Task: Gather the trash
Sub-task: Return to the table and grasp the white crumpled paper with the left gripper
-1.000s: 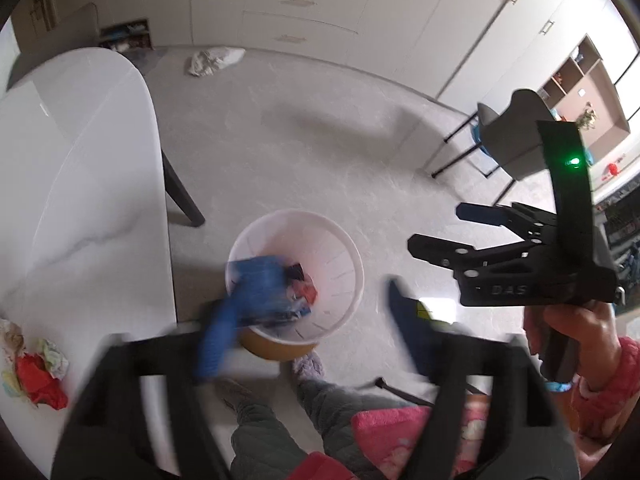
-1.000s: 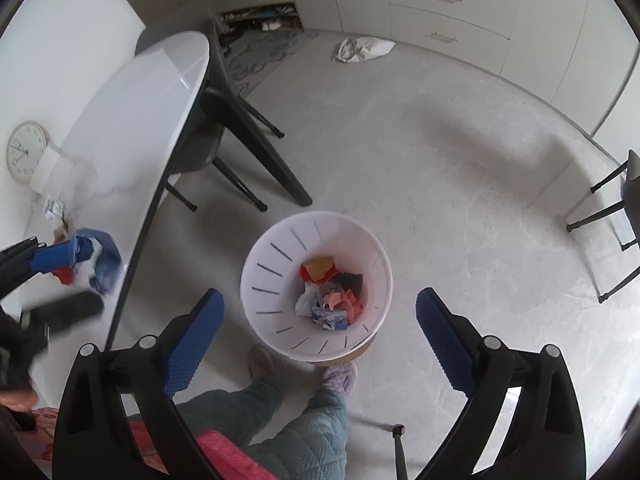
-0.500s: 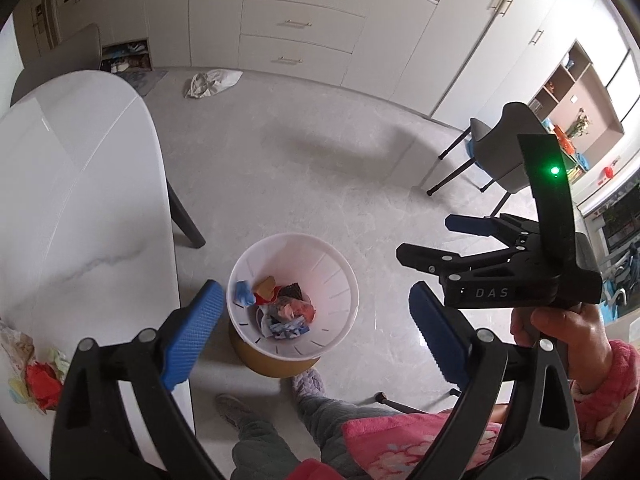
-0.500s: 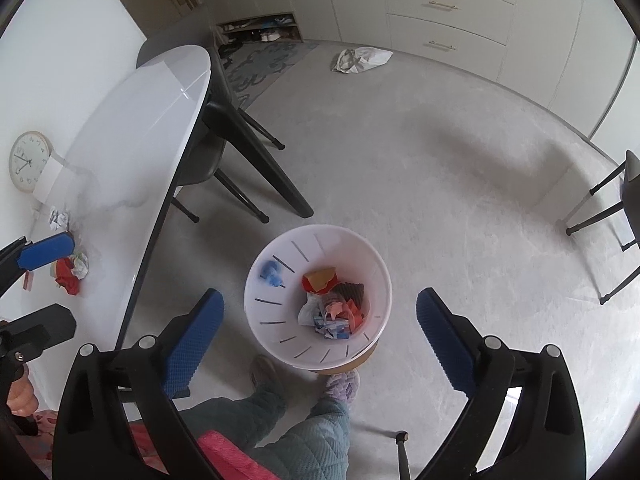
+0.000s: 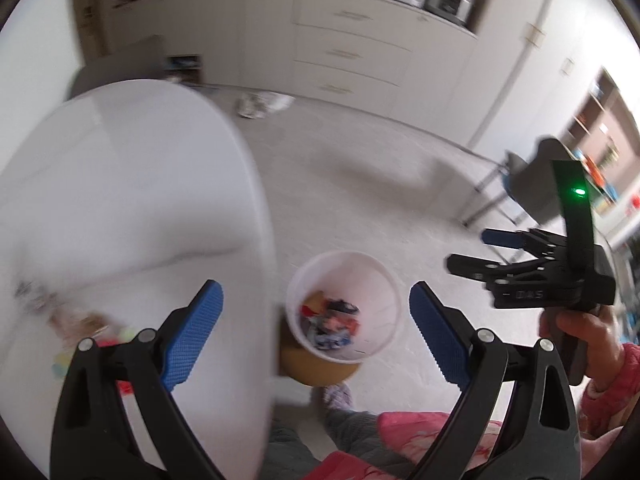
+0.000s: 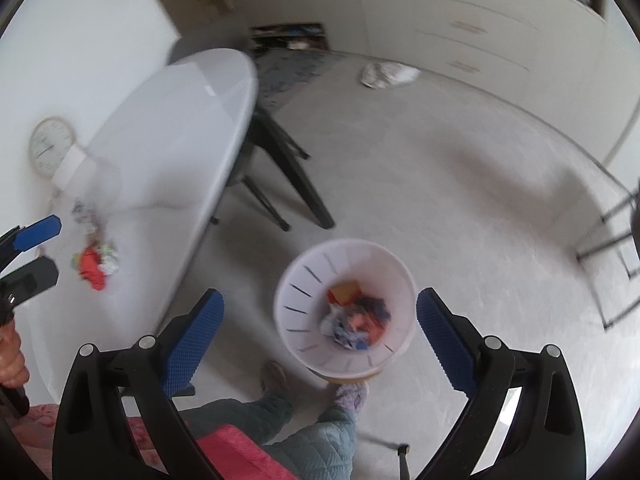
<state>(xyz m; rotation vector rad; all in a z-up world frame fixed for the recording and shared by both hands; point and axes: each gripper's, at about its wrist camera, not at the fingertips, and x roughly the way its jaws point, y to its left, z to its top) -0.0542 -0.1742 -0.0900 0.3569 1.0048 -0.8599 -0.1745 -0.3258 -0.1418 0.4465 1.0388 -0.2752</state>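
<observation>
A white trash bin stands on the floor beside the white table, with several crumpled scraps inside. A blurred pile of red, yellow and white trash lies on the table; it also shows in the left wrist view. My left gripper is open and empty, above the table edge and bin. It shows at the left edge of the right wrist view, close to the pile. My right gripper is open and empty above the bin; it also shows in the left wrist view.
A black-legged chair is tucked under the table. Another chair stands at the right. A crumpled white bag lies on the floor near the cabinets. The person's legs and slippers are below the bin.
My left gripper dropped a blue scrap into the bin, opened, and has swung left toward the table and the trash pile. The right gripper stayed open near the bin.
</observation>
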